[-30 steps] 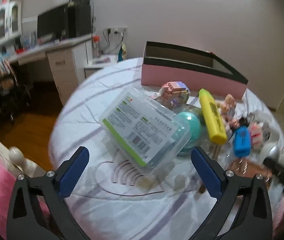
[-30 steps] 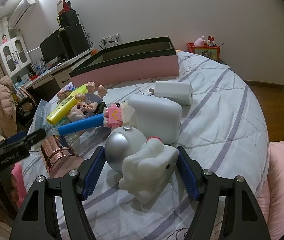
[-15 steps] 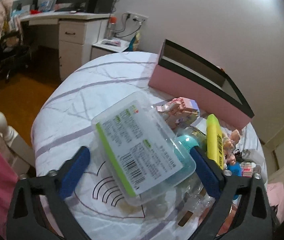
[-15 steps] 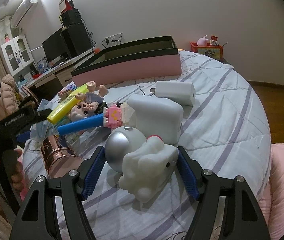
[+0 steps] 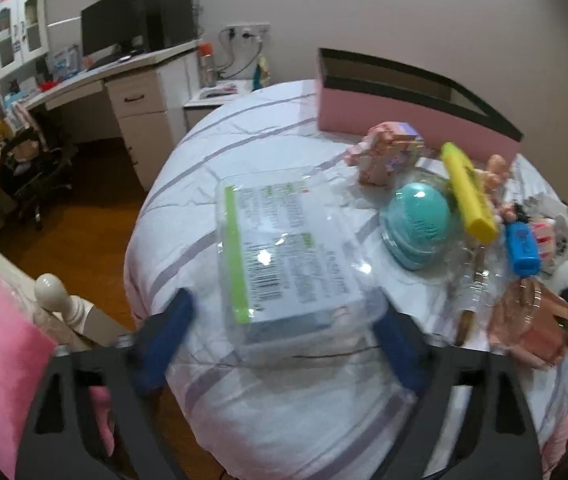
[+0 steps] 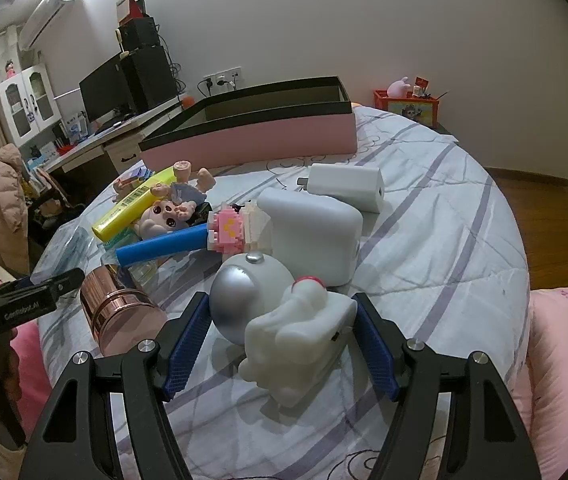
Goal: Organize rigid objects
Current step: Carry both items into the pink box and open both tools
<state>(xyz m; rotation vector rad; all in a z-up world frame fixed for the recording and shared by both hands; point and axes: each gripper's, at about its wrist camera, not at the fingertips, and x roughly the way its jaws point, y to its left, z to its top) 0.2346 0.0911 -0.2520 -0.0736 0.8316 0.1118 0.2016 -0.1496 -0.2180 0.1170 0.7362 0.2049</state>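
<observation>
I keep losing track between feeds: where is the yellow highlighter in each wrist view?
Left wrist: yellow highlighter lies right of centre, slanting down over the teal dome.
Right wrist: yellow highlighter lies left of centre, beside the pig doll.
Shared landmark: the pink box behind it in both.

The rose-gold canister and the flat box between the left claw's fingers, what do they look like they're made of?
The rose-gold canister looks like polished metal, or metallized plastic: mirror-bright streaks run along its ribbed side. The flat box looks like thin clear plastic: it is see-through at the edges, with small glare spots, and a printed barcode label shows on its top. The view is motion-blurred, so finer detail is uncertain.
</observation>
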